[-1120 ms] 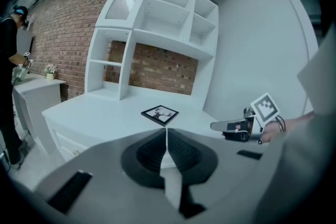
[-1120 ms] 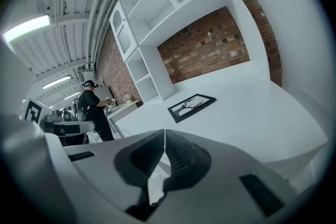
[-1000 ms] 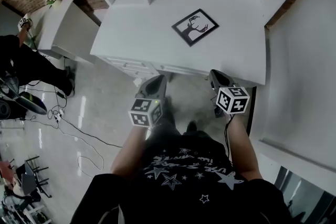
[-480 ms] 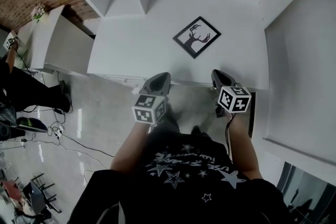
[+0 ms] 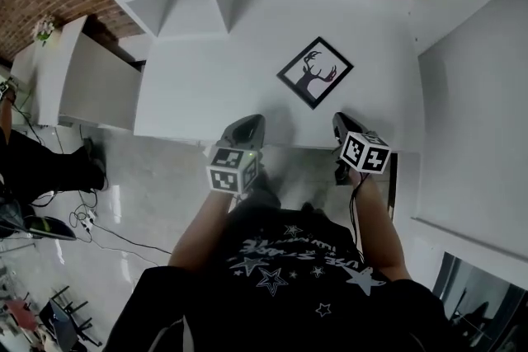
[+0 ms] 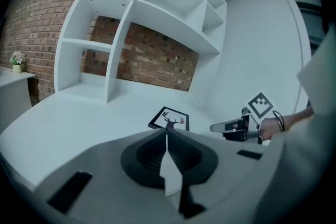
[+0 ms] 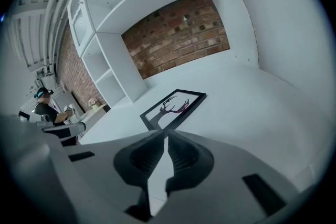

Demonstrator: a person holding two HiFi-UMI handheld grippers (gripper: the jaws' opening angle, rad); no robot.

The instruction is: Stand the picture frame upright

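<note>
While left gripper (image 5: 250, 122) and right gripper (image 5: 339, 119) jaws are together, the deer-print picture frame (image 5: 315, 72) lies flat.

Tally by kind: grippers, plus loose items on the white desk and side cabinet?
Frame: 1
Grippers: 2 (left gripper, right gripper)
Flower pot: 1
Total: 4

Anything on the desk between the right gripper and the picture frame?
No: only bare white desk lies between the right gripper and the flat picture frame, as the right gripper view and head view show.
</note>
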